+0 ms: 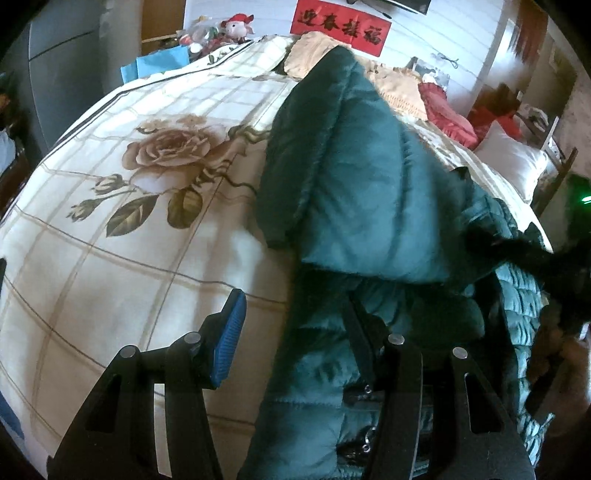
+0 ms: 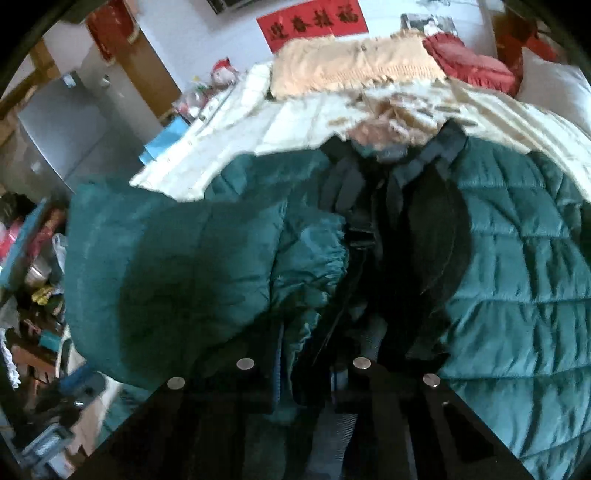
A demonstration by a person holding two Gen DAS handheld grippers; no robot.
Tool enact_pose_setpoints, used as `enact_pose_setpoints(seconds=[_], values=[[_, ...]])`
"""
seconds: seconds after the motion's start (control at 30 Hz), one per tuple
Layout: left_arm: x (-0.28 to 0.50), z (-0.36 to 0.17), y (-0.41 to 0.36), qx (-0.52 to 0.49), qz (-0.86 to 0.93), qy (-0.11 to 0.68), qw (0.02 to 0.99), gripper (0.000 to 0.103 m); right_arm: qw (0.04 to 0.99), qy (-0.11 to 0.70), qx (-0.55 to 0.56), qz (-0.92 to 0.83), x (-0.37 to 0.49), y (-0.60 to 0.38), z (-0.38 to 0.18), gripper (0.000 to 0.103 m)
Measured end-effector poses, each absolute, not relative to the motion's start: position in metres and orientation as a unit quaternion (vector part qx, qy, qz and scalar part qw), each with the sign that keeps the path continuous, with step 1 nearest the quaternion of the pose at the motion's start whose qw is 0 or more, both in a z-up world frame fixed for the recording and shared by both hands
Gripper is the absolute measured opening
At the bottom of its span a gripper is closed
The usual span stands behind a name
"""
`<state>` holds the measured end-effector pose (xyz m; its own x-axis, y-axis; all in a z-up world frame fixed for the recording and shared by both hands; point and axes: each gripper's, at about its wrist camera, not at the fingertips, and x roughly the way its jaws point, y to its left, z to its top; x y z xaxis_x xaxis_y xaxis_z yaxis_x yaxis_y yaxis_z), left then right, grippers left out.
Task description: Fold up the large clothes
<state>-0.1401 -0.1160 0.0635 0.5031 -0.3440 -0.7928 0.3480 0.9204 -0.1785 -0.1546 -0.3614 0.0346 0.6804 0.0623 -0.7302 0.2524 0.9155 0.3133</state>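
A large dark teal quilted puffer jacket [image 1: 362,206] lies on the floral bedspread [image 1: 122,236]. One sleeve is folded over its body. My left gripper [image 1: 295,332] is open at the jacket's left edge, its blue-padded finger [image 1: 229,339] over the bedspread and its other finger on the teal fabric. In the right wrist view the jacket [image 2: 517,277] fills the frame, with a raised teal fold [image 2: 177,280] at the left. My right gripper [image 2: 306,373] is closed on a dark fold of the jacket near its open front.
A beige knitted cloth [image 2: 351,66] and a red cushion [image 2: 469,62] lie at the head of the bed, with a white pillow [image 1: 513,162] at the right. A red banner [image 1: 340,27] hangs on the wall. Clutter [image 2: 33,295] fills the floor left of the bed.
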Motion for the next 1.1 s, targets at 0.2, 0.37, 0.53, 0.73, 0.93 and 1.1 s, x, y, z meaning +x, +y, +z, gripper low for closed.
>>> enact_pose_setpoints(seconds=[0.2, 0.37, 0.53, 0.73, 0.93, 1.1], values=[[-0.136, 0.056, -0.117, -0.003, -0.19, 0.467, 0.864, 0.053, 0.924, 0.328, 0.169, -0.098, -0.185, -0.386, 0.086, 0.016], [-0.134, 0.05, -0.121, 0.007, -0.186, 0.473, 0.861, 0.053, 0.927, 0.308, 0.162, -0.14, -0.203, -0.418, 0.109, 0.016], [-0.132, 0.043, -0.12, 0.002, -0.184, 0.481, 0.857, 0.053, 0.919, 0.302, 0.161, -0.194, -0.22, -0.451, 0.106, 0.016], [-0.132, 0.057, -0.122, -0.009, -0.19, 0.471, 0.861, 0.053, 0.886, 0.364, 0.188, -0.218, -0.213, -0.483, 0.055, 0.016], [-0.116, 0.079, -0.14, -0.013, -0.199, 0.449, 0.871, 0.053, 0.888, 0.364, 0.162, -0.231, -0.203, -0.486, 0.055, 0.016], [-0.089, 0.082, -0.169, -0.004, -0.188, 0.44, 0.878, 0.053, 0.884, 0.371, 0.157, -0.237, -0.195, -0.492, 0.042, 0.016]])
